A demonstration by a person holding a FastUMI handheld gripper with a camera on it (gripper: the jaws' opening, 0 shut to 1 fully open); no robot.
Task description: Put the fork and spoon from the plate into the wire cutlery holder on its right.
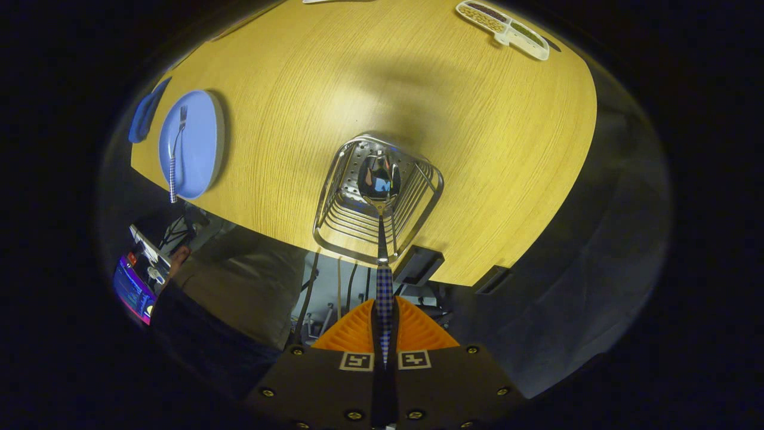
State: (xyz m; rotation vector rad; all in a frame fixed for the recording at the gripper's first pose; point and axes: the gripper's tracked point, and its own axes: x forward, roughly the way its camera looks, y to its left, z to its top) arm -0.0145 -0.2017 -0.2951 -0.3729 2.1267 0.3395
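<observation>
wood-grain surface [418, 89] carries the wire cutlery holder [377, 200] at its near edge, where the gripper [385, 334] pinches the spoon [378, 179] bowl-down above it for dropping, while the fork [176, 152] waits on the plate [200, 149] at the left edge

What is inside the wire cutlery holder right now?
The spoon, its bowl hanging in the wire cutlery holder, handle clamped by the gripper. The bowl hides part of the holder's bottom. The fork lies on the plate.

Dim overhead light falls on the table [418, 89], its far edge bowed by fisheye distortion; soft shadow darkens its middle.
</observation>
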